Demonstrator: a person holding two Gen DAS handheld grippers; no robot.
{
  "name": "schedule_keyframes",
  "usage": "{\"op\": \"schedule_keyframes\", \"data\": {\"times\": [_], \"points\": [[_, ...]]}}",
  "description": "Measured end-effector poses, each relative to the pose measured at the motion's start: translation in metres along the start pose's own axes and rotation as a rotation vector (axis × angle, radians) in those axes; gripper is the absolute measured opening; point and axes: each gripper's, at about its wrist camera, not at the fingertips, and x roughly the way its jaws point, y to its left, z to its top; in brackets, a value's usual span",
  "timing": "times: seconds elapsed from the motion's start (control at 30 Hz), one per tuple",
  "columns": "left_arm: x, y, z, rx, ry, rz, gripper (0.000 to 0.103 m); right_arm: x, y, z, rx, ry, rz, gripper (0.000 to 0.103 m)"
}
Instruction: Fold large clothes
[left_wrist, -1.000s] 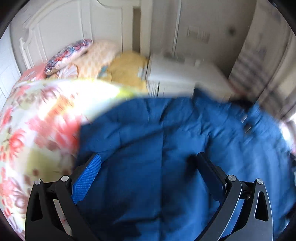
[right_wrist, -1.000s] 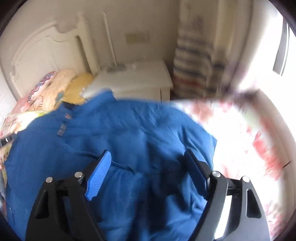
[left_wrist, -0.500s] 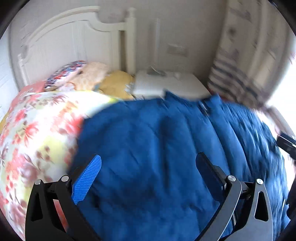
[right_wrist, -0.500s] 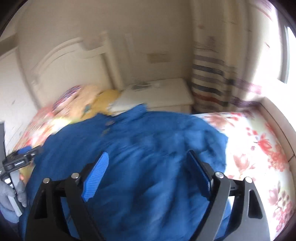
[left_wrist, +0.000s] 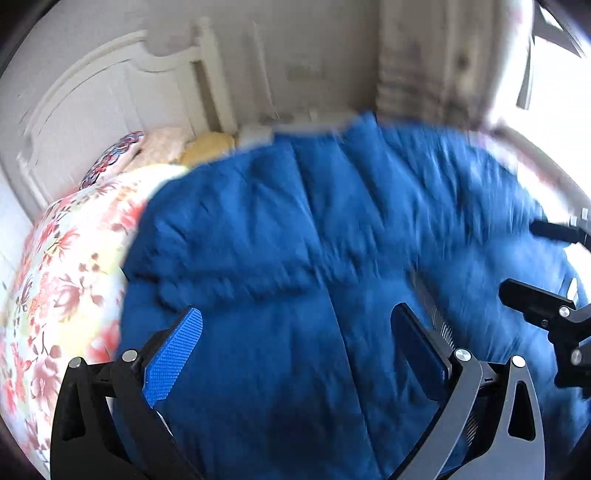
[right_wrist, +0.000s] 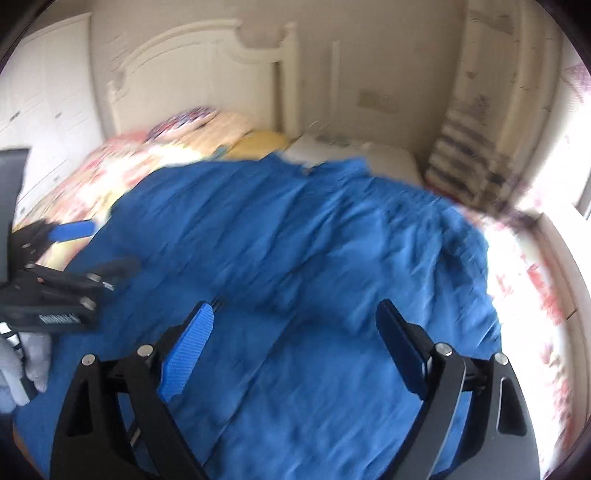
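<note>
A large blue padded garment (left_wrist: 314, 258) lies spread over the floral bed and fills most of both views (right_wrist: 295, 258). My left gripper (left_wrist: 295, 332) is open and empty above the garment's left part. My right gripper (right_wrist: 295, 328) is open and empty above its right part. The right gripper also shows at the right edge of the left wrist view (left_wrist: 546, 306), and the left gripper at the left edge of the right wrist view (right_wrist: 66, 258). Both views are blurred by motion.
The floral bedspread (left_wrist: 62, 280) shows left of the garment and on its right (right_wrist: 535, 295). Pillows (right_wrist: 207, 129) lie by the white headboard (right_wrist: 207, 66). A white nightstand (right_wrist: 369, 155) and striped curtain (right_wrist: 469, 147) stand behind.
Both views have swung: the left camera now shows more of the garment's right side and the right gripper; the right camera has turned left, bringing the left gripper into view. Both grippers stay open.
</note>
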Motion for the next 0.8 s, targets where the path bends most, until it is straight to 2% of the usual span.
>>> {"op": "schedule_keyframes", "data": {"times": [0.03,0.07,0.13,0.17,0.23,0.3,0.37,0.4,0.43,0.47,0.57,0.63,0.7,0.8], "points": [[0.011,-0.005,-0.006,0.013,0.040,0.013,0.099,0.011,0.003,-0.007,-0.011,0.050,-0.011,0.089],[0.017,-0.003,-0.011,-0.004,0.045,-0.005,0.099,0.024,0.004,-0.015,-0.013,0.102,-0.014,0.089],[0.013,0.008,-0.011,-0.052,0.061,-0.021,0.099,0.020,0.005,-0.019,-0.014,0.090,-0.018,0.090],[0.004,0.016,-0.012,-0.080,0.062,0.002,0.099,0.016,0.005,-0.018,-0.011,0.101,-0.020,0.089],[-0.016,0.030,-0.019,-0.101,0.014,0.011,0.098,-0.001,0.003,-0.019,0.002,0.077,-0.021,0.089],[-0.027,0.043,-0.032,-0.118,0.001,0.035,0.098,-0.019,-0.004,-0.027,0.012,0.043,-0.042,0.089],[-0.020,0.058,-0.046,-0.134,0.044,0.065,0.098,-0.022,-0.017,-0.040,0.023,0.055,-0.076,0.090],[-0.011,0.067,-0.055,-0.155,0.084,0.065,0.099,-0.016,-0.027,-0.049,0.037,0.092,-0.086,0.090],[-0.009,0.078,-0.061,-0.217,0.101,-0.001,0.099,-0.011,-0.035,-0.057,0.054,0.107,-0.066,0.091],[-0.013,0.086,-0.063,-0.256,0.094,-0.009,0.099,-0.015,-0.036,-0.060,0.063,0.086,-0.044,0.091],[-0.022,0.090,-0.062,-0.242,0.090,0.082,0.098,-0.025,-0.037,-0.060,0.066,0.095,-0.074,0.091],[-0.041,0.085,-0.069,-0.237,0.057,0.053,0.098,-0.042,-0.039,-0.063,0.118,0.057,-0.055,0.091],[-0.054,0.072,-0.077,-0.199,0.051,0.035,0.098,-0.053,-0.036,-0.070,0.113,0.043,-0.038,0.091],[-0.051,0.042,-0.091,-0.090,0.086,0.068,0.099,-0.045,-0.023,-0.091,0.029,0.116,-0.047,0.093]]}}
